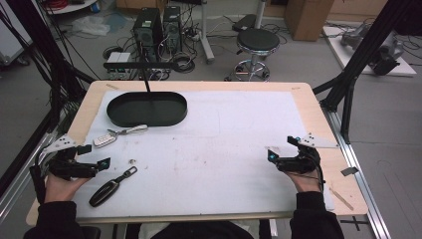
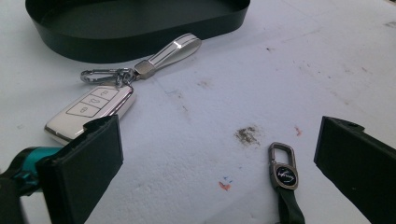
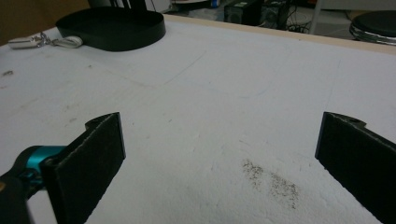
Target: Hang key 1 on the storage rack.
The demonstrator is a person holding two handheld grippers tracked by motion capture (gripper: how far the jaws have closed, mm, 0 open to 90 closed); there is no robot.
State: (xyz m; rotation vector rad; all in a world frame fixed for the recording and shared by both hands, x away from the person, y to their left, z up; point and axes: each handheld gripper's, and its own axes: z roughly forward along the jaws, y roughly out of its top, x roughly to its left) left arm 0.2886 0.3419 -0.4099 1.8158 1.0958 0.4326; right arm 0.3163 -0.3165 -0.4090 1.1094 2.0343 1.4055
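My left tongs point(image 1: 94, 157) sit at about eight o'clock on the surface point(image 1: 224, 139), jaws spread wide with nothing between them; my right tongs point(image 1: 283, 149) rest at four o'clock, jaws just as far apart and bare foam under them; I read this as a ready stance, both hands parked at the near corners so either can go in; the dark key fob point(image 1: 104, 193) lies at seven o'clock, just beside my left hand point(image 1: 59, 186), its strap and metal clip point(image 2: 282, 151) pointing up toward the middle; in the left gripper view the round badge point(image 2: 285, 176) on that strap carries a pale squiggle I can't make out; the white key fob point(image 2: 88, 112) lies at ten o'clock, three button outlines on its face, no lettering I can read, its carabiner and white strap point(image 2: 170, 49) trailing toward the black oval tray point(image 1: 147, 108) at eleven o'clock; both fobs lie outside the tray, so I judge the tray is where they belong, and the dark one is my nearest reach
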